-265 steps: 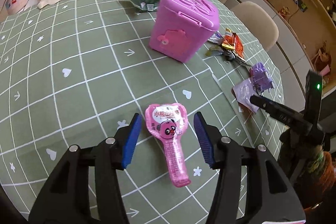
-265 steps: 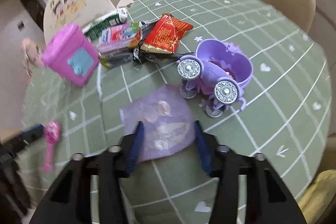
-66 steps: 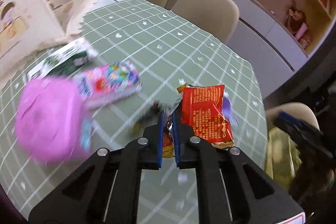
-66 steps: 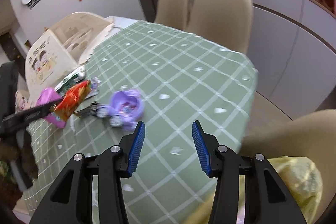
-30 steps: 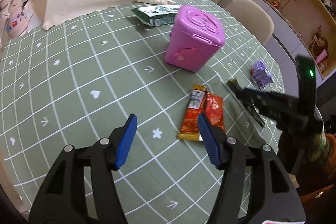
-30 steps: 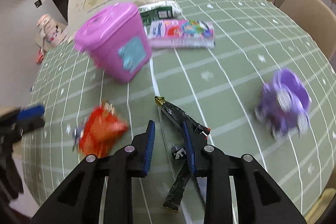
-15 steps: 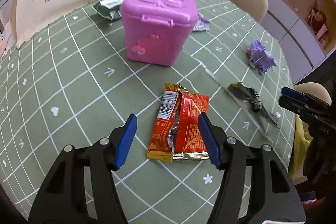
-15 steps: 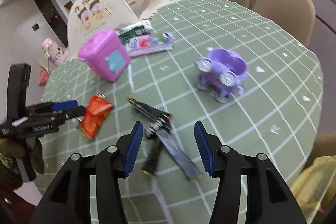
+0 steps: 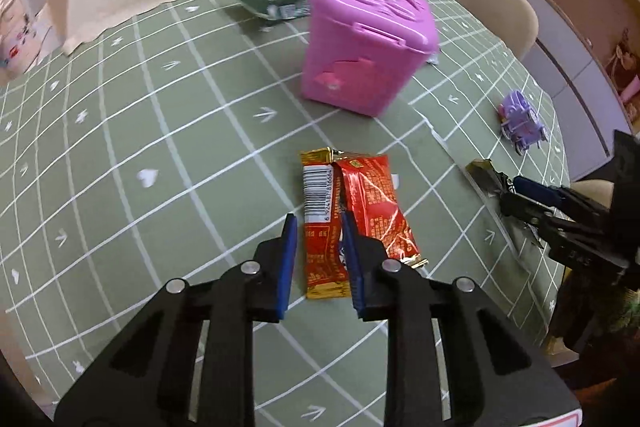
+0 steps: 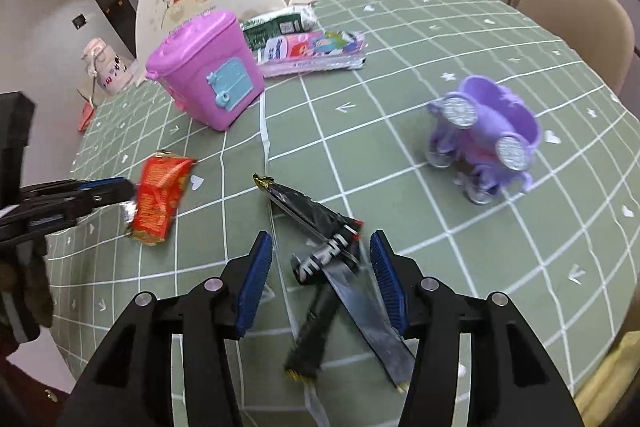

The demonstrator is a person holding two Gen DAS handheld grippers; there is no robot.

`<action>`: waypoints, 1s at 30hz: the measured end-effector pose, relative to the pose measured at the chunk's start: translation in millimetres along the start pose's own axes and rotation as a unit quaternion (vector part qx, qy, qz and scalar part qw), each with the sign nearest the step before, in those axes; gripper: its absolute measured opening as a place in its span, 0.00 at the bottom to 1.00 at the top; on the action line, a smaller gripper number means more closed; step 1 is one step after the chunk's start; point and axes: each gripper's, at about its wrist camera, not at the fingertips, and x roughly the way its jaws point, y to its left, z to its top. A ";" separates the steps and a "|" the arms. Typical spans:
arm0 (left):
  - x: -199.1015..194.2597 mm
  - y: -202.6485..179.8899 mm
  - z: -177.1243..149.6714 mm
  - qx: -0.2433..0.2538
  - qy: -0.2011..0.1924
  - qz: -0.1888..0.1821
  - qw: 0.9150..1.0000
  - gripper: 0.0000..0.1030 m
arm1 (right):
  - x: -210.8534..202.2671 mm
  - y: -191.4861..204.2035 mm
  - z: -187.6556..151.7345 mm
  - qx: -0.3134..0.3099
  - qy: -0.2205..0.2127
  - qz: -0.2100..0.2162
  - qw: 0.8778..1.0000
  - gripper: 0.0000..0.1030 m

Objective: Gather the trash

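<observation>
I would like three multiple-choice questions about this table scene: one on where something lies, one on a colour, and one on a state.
1. Where does the black wrapper lie?
A. between the right gripper's fingers
B. on top of the bin
C. under the toy carriage

2. What colour is the bin?
A. green
B. pink
C. yellow

3. How is the bin's lid?
A. taken off
B. propped open
C. shut

Answers:
1. A: in the right wrist view the wrapper lies on the table between the two blue pads, which do not touch it.
2. B: both views show a pink body and lid.
3. C: the lid sits flat on the bin's rim in the left wrist view.
</observation>
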 end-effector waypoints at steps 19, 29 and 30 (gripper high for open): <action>-10.1 12.2 -6.5 0.035 -0.006 -0.049 0.998 0.41 | -26.8 20.6 -8.4 0.030 -0.027 -0.097 0.994 0.24; 16.7 10.3 8.4 0.058 -0.005 -0.055 0.997 0.34 | -116.2 43.7 -52.9 0.107 -0.083 -0.170 0.976 0.23; 18.0 10.4 8.9 0.059 -0.004 -0.059 0.996 0.29 | -122.4 44.4 -58.3 0.112 -0.086 -0.176 0.974 0.23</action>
